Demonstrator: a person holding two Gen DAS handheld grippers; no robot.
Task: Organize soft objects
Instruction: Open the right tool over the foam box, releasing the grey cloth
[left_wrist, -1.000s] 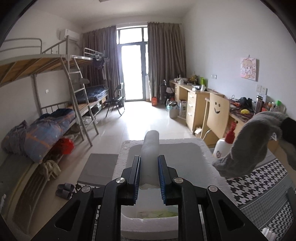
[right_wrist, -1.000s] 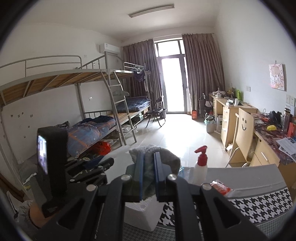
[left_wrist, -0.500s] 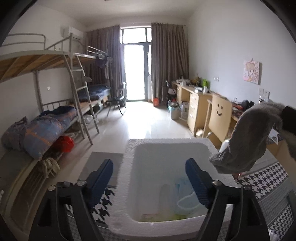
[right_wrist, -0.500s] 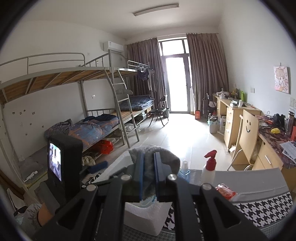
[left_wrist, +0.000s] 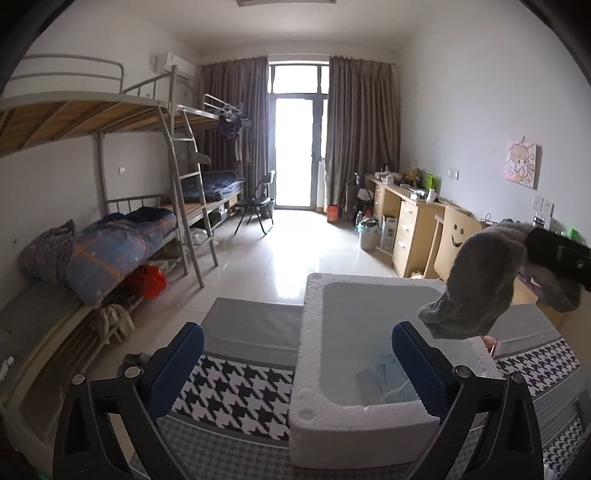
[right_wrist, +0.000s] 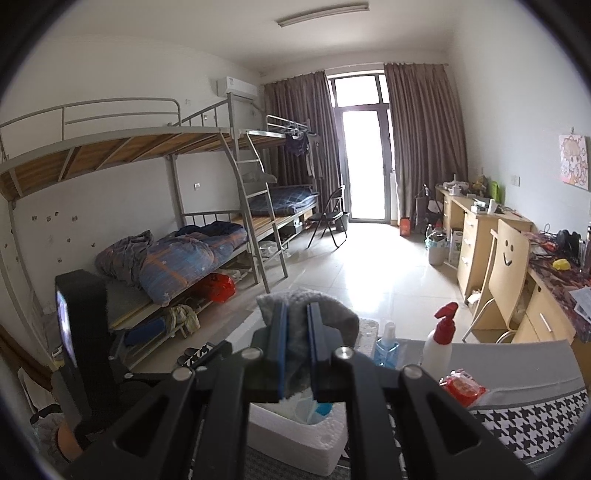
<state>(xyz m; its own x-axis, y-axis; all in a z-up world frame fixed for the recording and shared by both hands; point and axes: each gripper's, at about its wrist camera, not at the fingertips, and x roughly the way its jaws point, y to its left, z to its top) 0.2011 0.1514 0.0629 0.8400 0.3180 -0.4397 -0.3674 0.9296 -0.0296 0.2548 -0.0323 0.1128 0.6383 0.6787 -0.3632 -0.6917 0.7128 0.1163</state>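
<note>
**Left jaws wide and empty, right jaws clamped on grey sock over foam box**

Jaws first: my left gripper (left_wrist: 297, 365) is spread wide, nothing between the blue pads, straddling the near-left wall of the white foam box (left_wrist: 314, 373). My right gripper (right_wrist: 294, 347) is closed tight on one grey fuzzy sock (right_wrist: 332, 314); in the left wrist view the sock (left_wrist: 476, 284) hangs limp above the box's right rim, not touching it.

Box contents: one pale blue soft item (left_wrist: 393, 376) in the near right corner, beside a flat greyish piece I can't identify. Rest of the box floor is bare.

Box sits on a houndstooth-patterned cloth (left_wrist: 243, 391) with a grey border, near the table's left end; the cloth shows on both sides of the box.

Right of the box: one red-topped spray bottle (right_wrist: 441, 339), one small blue bottle (right_wrist: 386, 345), one red packet (right_wrist: 463, 386).
</note>
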